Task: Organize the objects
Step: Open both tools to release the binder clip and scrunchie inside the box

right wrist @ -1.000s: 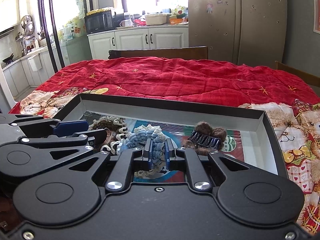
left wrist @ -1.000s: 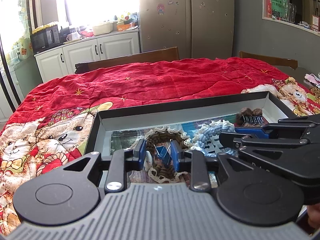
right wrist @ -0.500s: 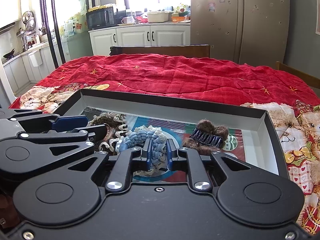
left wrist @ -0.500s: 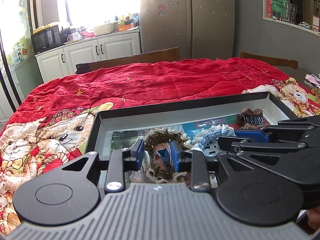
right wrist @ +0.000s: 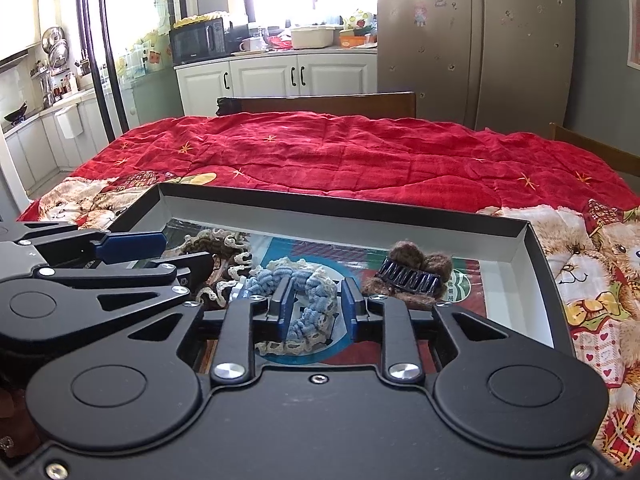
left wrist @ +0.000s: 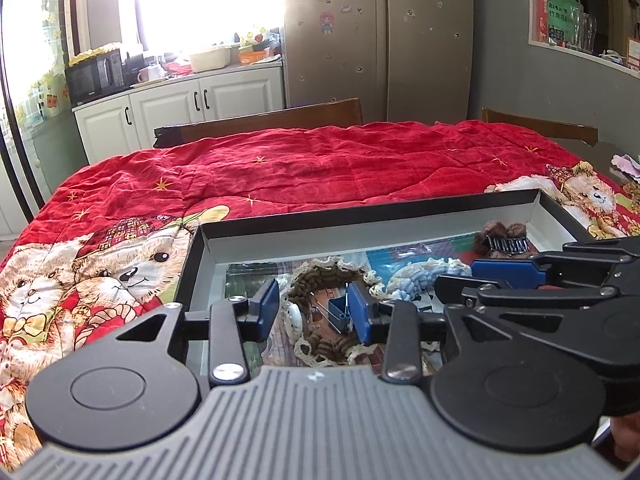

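Note:
A shallow black box (left wrist: 360, 210) (right wrist: 320, 200) with white inner walls lies on the red quilt. In it lie a brown crocheted scrunchie (left wrist: 320, 280) (right wrist: 218, 242), a blue crocheted scrunchie (right wrist: 308, 280) (left wrist: 420, 276) and a brown fuzzy hair claw with a black clip (right wrist: 412, 272) (left wrist: 504, 236). My left gripper (left wrist: 314, 308) is open just above the brown scrunchie. My right gripper (right wrist: 314, 304) is open over the blue scrunchie, holding nothing. Each gripper shows beside the other in the other's view.
The red bear-print quilt (left wrist: 320, 168) covers the table. Wooden chair backs (left wrist: 260, 124) (right wrist: 320, 102) stand at the far edge. White kitchen cabinets (right wrist: 280, 76) and a fridge (left wrist: 380, 40) are behind.
Both grippers have opened: the right jaws were nearly shut over the blue scrunchie and now stand apart. The left jaws have widened. Both have risen slightly.

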Demonstrator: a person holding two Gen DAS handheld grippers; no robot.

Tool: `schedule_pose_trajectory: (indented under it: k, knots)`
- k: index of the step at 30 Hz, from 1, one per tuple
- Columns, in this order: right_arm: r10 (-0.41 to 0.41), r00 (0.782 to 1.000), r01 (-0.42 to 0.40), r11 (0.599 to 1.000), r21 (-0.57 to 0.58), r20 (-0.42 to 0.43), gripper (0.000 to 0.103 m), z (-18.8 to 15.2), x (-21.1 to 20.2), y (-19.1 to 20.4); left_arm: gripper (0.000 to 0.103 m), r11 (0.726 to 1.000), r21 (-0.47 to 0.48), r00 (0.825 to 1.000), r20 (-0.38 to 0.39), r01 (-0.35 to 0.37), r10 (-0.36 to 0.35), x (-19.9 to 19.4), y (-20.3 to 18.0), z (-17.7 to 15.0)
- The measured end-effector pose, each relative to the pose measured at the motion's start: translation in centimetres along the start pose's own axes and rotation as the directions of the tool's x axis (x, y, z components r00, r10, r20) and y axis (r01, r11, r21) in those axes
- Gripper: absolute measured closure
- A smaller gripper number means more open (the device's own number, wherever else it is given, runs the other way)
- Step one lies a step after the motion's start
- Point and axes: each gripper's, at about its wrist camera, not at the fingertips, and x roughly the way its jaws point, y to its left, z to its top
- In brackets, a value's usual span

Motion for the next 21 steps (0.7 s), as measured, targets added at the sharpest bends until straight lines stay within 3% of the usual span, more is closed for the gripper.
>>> schedule_pose_trajectory:
  k: [21]
  knots:
    - [-0.018,0.999,0.017,0.999,0.036,0.026,0.075,0.14,-0.80,-0.61,0.031,0.999,-0.035,0.999,0.038,-0.018,0.020,-0.46,0.31,0.02]
